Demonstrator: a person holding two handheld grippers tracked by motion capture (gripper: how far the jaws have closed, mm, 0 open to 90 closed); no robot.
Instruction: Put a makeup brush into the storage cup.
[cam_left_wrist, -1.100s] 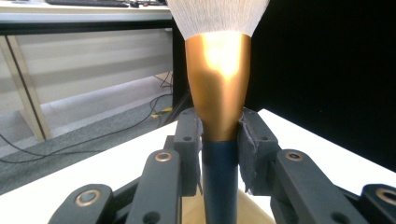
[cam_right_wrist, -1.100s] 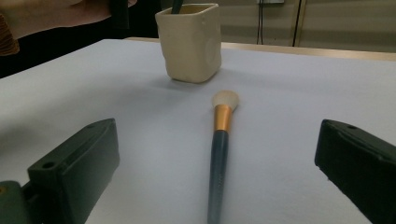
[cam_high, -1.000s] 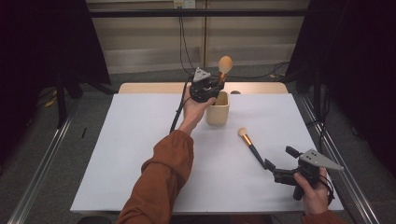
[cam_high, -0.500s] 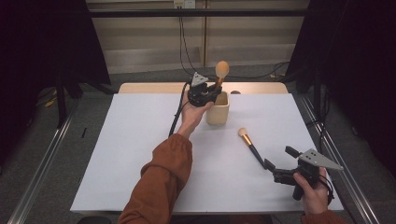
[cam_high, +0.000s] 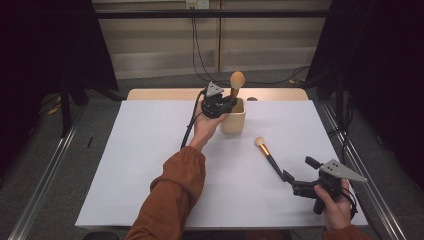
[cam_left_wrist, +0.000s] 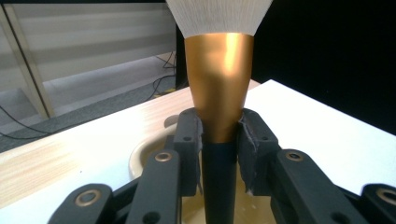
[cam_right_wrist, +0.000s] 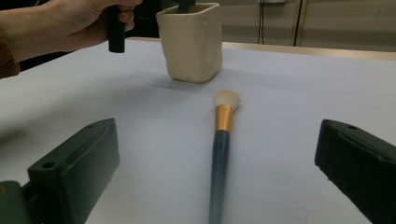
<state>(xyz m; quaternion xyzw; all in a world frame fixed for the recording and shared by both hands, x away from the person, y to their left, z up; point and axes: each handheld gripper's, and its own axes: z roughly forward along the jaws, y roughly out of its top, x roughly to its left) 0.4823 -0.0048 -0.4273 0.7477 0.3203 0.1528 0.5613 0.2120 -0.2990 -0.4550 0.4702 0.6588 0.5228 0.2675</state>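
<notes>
A cream cup (cam_high: 233, 120) stands at the back middle of the white table (cam_high: 150, 165). My left gripper (cam_high: 231, 101) is shut on a makeup brush (cam_high: 237, 80) with a gold ferrule, held upright with its dark handle going down into the cup. In the left gripper view the pads (cam_left_wrist: 252, 140) clamp the brush (cam_left_wrist: 218, 88) where ferrule meets handle, over the cup rim (cam_left_wrist: 140, 156). A second brush (cam_high: 267, 155) lies flat on the table. My right gripper (cam_high: 295, 177) sits open behind its handle end, and in the right gripper view that brush (cam_right_wrist: 221, 149) lies between the spread jaws, untouched.
A wooden strip (cam_high: 165, 94) runs along the table's back edge. Metal rails (cam_high: 45, 180) flank the table on the floor. Cables (cam_high: 200, 45) hang at the back wall. The cup (cam_right_wrist: 191, 39) and the other hand (cam_right_wrist: 70, 25) show far off in the right gripper view.
My left gripper has lowered the upright brush slightly, its handle now deeper in the cup. The right gripper and the lying brush have not moved.
</notes>
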